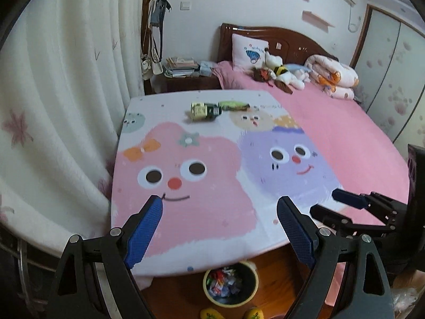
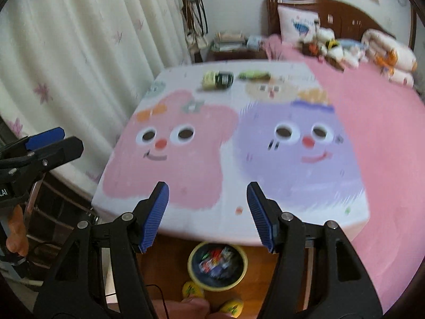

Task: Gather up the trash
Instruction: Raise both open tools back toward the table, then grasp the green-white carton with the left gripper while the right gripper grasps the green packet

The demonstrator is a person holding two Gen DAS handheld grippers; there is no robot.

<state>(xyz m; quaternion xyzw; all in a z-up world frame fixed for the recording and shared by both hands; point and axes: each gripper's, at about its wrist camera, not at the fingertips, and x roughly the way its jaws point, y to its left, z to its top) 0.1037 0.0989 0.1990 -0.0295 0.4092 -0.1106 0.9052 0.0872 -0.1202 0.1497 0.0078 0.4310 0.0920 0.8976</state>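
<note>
A dark bottle with a pale label [image 1: 205, 111] [image 2: 217, 80] lies on its side near the far edge of the cartoon-printed table [image 1: 186, 212] [image 2: 202, 220]. A green wrapper [image 1: 233, 105] [image 2: 253, 75] lies just right of it. Below the table's near edge stands a yellow-rimmed bin [image 1: 230, 284] [image 2: 217, 269] with colourful wrappers inside. My left gripper [image 1: 220, 207] hangs open above the near part of the table, nothing between its fingers. My right gripper [image 2: 207, 194] is open too, over the near edge; the right wrist view is blurred. Both are far from the bottle.
White curtains [image 1: 58, 106] hang to the left. A pink bed [image 1: 345, 138] with a pillow, plush toys and a rolled quilt runs along the right. A nightstand with books [image 1: 183, 69] stands behind the table. Yellow slippers [image 2: 233, 307] sit by the bin on the wooden floor.
</note>
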